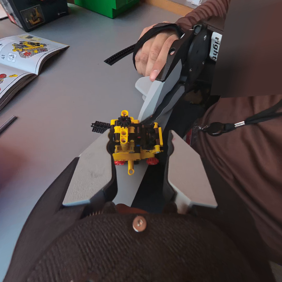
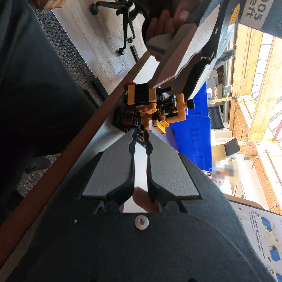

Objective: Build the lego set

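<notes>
A yellow and black lego vehicle model [image 1: 135, 137] with red gears underneath sits between the fingers of my left gripper [image 1: 139, 135], which is shut on its sides just above the grey table [image 1: 84, 91]. A short black track piece [image 1: 100, 126] sticks out of its left side. My right gripper [image 1: 145, 120] comes in from the upper right and touches the model's far side. In the right wrist view my right gripper [image 2: 140, 131] is nearly closed on the black toothed track [image 2: 141, 141] at the model [image 2: 146, 100]. The left gripper [image 2: 172, 88] holds the model from above.
An open instruction booklet [image 1: 22, 58] lies at the left, with a black box [image 1: 33, 13] and a green box [image 1: 106, 7] behind it. A loose black track strip [image 1: 120, 53] lies behind the right hand. A blue bin [image 2: 192, 129] stands past the model. The table edge [image 2: 91, 126] is close. The tips of both grippers are at nearly the same place.
</notes>
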A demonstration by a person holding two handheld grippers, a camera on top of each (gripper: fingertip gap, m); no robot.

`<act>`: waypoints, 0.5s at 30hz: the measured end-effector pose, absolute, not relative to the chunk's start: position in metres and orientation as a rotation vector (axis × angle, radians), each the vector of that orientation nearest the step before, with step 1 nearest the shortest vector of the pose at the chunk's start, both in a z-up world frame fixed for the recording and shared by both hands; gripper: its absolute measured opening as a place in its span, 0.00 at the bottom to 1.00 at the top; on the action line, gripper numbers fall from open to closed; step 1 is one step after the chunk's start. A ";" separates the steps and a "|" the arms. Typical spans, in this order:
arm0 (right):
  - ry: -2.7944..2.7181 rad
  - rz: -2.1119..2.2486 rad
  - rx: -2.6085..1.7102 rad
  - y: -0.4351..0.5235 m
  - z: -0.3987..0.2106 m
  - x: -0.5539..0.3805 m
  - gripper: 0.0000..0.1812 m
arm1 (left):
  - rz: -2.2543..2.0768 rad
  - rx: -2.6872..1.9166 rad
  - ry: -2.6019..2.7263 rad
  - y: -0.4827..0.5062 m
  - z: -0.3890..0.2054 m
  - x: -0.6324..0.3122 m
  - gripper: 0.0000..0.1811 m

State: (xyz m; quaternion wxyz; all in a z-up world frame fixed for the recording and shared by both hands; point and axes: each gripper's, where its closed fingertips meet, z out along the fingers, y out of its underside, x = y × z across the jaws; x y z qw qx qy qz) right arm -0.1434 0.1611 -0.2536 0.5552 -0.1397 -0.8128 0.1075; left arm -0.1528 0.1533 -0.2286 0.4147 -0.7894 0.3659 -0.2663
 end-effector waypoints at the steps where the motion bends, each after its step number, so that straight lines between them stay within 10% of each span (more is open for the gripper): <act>1: -1.911 0.256 -0.324 0.160 -0.252 -0.144 0.01 | -0.672 -1.973 0.922 0.154 -0.229 -0.152 0.37; 15: -1.767 -0.010 -0.131 0.167 -0.242 -0.146 0.00 | -0.880 -1.927 1.130 0.153 -0.227 -0.156 0.28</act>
